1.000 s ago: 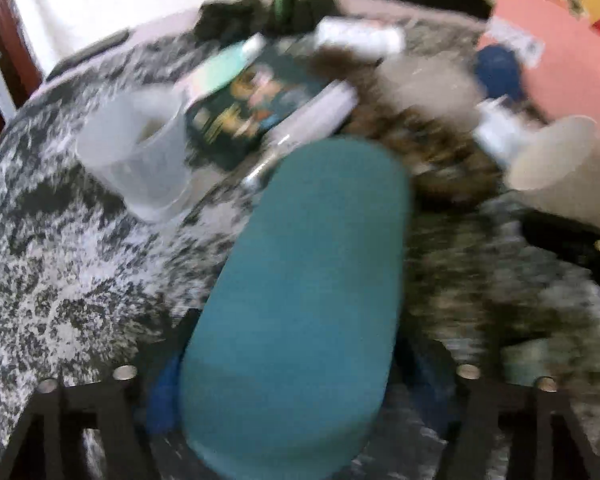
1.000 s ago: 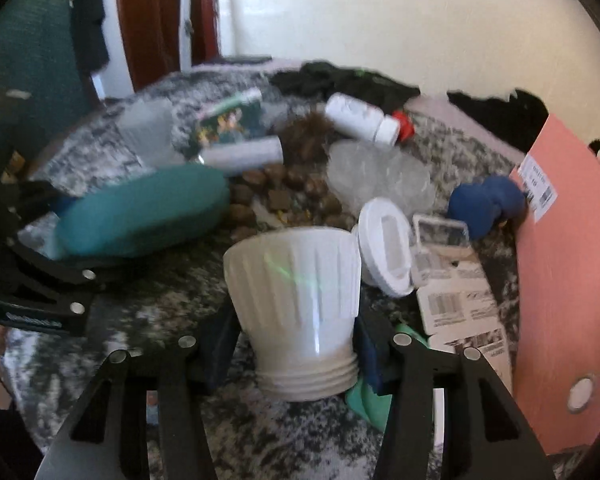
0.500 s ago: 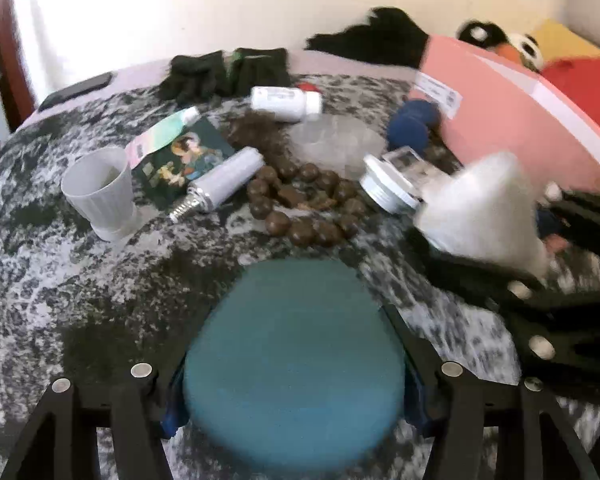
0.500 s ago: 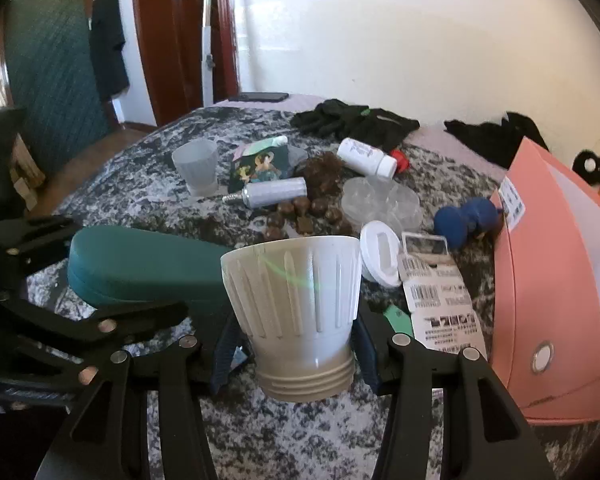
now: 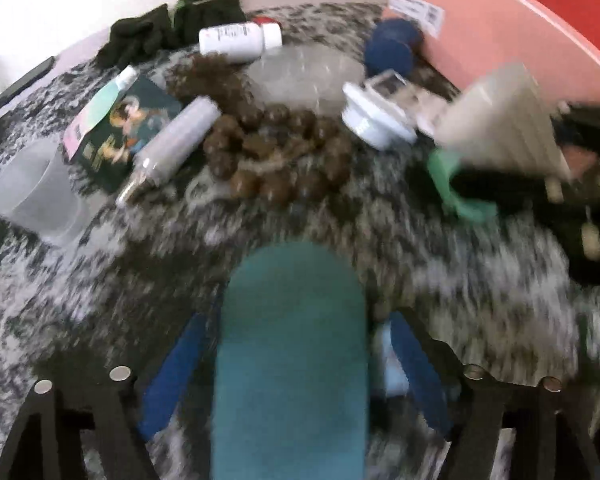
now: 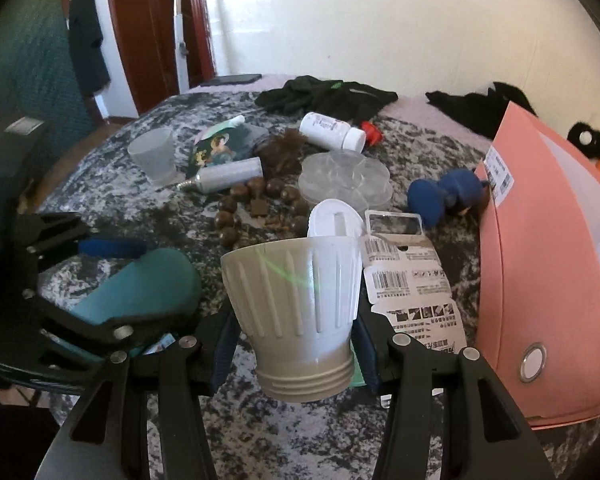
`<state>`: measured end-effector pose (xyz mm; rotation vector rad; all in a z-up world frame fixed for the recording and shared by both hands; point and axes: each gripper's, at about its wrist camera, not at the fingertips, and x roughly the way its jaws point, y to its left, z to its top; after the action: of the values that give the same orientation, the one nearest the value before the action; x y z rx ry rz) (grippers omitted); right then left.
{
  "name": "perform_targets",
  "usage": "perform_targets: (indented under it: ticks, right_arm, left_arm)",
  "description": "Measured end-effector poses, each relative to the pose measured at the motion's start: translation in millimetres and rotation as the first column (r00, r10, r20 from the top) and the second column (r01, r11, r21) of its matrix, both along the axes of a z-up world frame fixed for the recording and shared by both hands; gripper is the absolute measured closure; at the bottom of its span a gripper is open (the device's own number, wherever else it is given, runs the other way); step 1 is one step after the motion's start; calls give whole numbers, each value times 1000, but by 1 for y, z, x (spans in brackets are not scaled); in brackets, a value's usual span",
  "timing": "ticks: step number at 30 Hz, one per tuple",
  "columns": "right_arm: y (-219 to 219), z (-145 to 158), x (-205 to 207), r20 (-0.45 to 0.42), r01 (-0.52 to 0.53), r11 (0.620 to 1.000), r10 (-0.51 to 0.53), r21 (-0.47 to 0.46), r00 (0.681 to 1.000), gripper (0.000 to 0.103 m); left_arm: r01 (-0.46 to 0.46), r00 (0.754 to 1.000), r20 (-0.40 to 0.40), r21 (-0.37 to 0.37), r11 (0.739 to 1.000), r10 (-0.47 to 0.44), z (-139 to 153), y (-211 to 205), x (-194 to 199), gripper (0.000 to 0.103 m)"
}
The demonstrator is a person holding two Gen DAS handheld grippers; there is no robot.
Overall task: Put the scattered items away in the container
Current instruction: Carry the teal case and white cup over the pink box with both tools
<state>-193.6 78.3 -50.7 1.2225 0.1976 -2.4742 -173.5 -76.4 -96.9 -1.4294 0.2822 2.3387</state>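
Note:
A teal oblong case sits lengthwise between my left gripper's blue pads, which are shut on it above the mottled bedspread. My right gripper is shut on a white ribbed cup, held upside down with its threaded neck toward the camera. The pink box stands open at the right, close beside the right gripper. In the right wrist view the left gripper and the teal case are low on the left. The left wrist view is blurred; the white cup shows at its right.
Scattered ahead are a clear cup, a silver tube, brown beads, a white pill bottle, a clear round tray, a white lid, barcode cards, a blue toy and black gloves.
Both grippers keep their hold. The right gripper has lifted the cup and drawn back. The left gripper has swung in beside it, and the teal case now tilts upward.

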Motion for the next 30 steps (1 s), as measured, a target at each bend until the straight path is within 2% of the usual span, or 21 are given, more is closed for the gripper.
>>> perform_targets:
  ticks: [4,5,7,8,9,11,14,21,24,27,30]
  right_arm:
    - [-3,3,2,-11,-18,1000,18,0,1000,49]
    - [-5,4,3,-14,-23,1000,23,-2,1000,49]
    - [-8,5,5,-19,-29,1000,29,-1,999,49]
    - [-10,6,6,-22,-32,1000,32,0,999,49]
    - [-12,6,6,-25,-34,999,34,1,999,49]
    - [-14,8,7,-29,-34,999,34,1,999,49]
    - [-12,15,11,-44,-28,1000,27,-15,999,50]
    - [-1,43,33,-114,-41,998,35,-52,993,50]
    - [7,60,46,-146,-43,995,30,-86,989,50]
    - [22,81,57,-174,-10,990,-15,-141,985,50]
    - [53,115,69,-229,72,975,-120,-208,966,50]
  left_arm:
    - [-5,994,105,5,1000,4,-24,-21,5,11]
    - [7,994,107,-27,1000,-4,-33,-19,6,9]
    - [42,999,36,-128,991,-38,-43,-5,10,0]
    - [35,999,14,-132,991,-33,-41,-2,8,0]
    - [26,1000,-3,-128,991,-27,-40,0,5,5]
    - [-7,1000,12,-51,999,8,-32,1,-6,35]
    - [-42,999,13,-45,998,42,-28,5,-8,35]
    - [-144,984,-108,-33,989,139,27,1,23,35]
    - [-185,952,-238,60,981,194,80,4,50,36]
    - [-156,922,-329,164,974,203,125,24,68,36]
    - [-86,900,-399,236,968,177,163,62,78,36]
